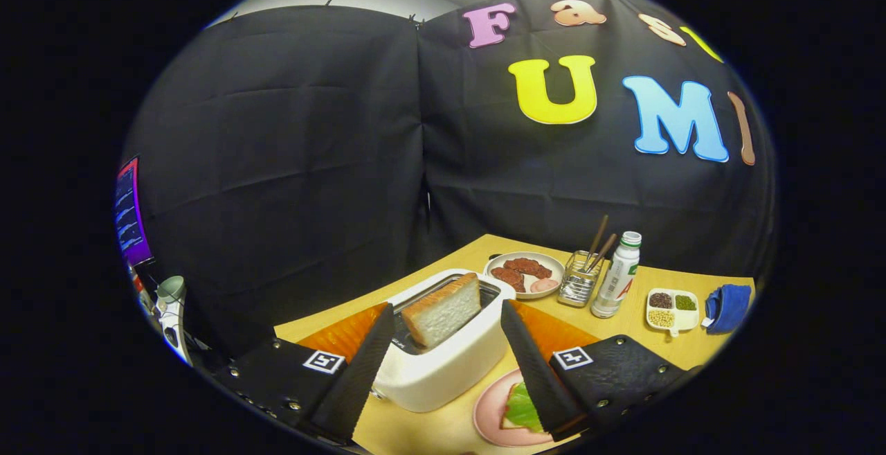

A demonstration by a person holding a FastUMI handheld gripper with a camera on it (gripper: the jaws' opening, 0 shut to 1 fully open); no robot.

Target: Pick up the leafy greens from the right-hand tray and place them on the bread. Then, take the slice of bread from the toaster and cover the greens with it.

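— While the gripper [443, 323] hangs spread wide, holding nothing, where's the bread [443, 311]?
— Upright in the toaster [443, 365], between the fingers, with a gap on each side.
— Greens [522, 408]?
— On the pink plate [488, 420], under the right finger.

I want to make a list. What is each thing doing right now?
Tool: open, fingers either side of the toaster.
Bread: sticking up out of the toaster slot, tilted.
Toaster: upright on the table, between the fingers.
Greens: lying on the pink plate.
Bottle: standing, cap on.
Cup: upright, sticks inside.
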